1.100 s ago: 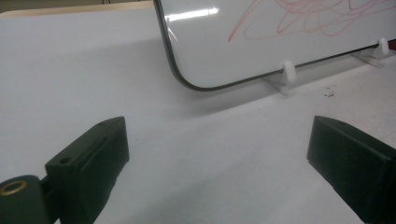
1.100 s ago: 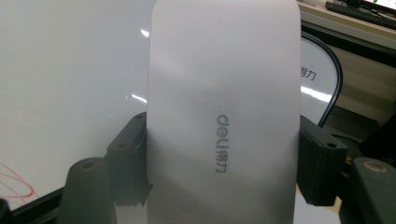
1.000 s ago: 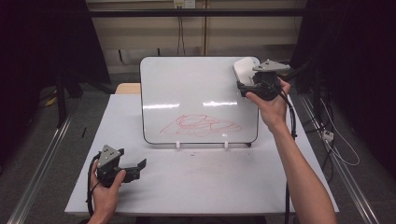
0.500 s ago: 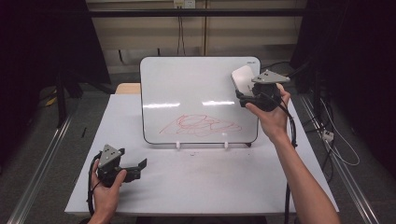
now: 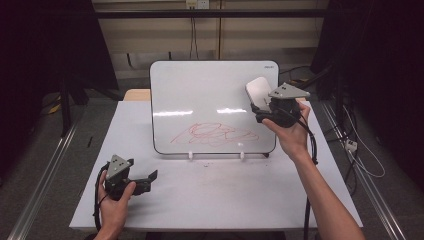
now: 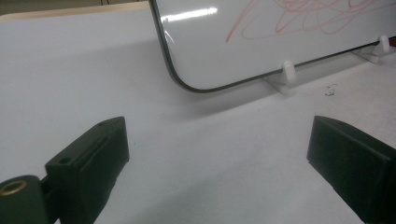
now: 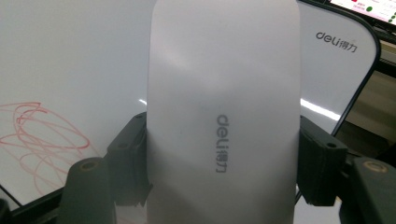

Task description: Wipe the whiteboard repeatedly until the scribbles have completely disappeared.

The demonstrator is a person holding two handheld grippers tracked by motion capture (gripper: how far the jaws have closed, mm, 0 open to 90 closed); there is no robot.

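High view first: the whiteboard (image 5: 212, 107) stands propped on its little feet at the centre of the table (image 5: 215, 200), and the red scribble (image 5: 215, 135) across its lower middle looks fully intact, so I'd say the wiping hasn't started. The right gripper (image 5: 265, 107) is up at the right edge of the board, in the right-centre of the frame, with the white eraser (image 5: 257, 90) pinched in its jaws. The eraser sits above and to the right of the scribble, so what's left is basically everything: bring it down onto the marks and rub them off. The left gripper (image 5: 147, 179) rests low on the table in the lower left of the frame, well apart from the board.

Left gripper view: its jaws are spread wide with nothing but bare table between them. The board's rounded lower corner (image 6: 187, 84) is in the upper middle, with a bit of scribble at the top right.

Right gripper view: the eraser (image 7: 223, 112) runs up the middle of the frame, clamped on both sides by the jaws near the bottom. The scribble (image 7: 42, 135) is at the left edge, off to the side of the eraser. I can't tell if the eraser is touching the board.
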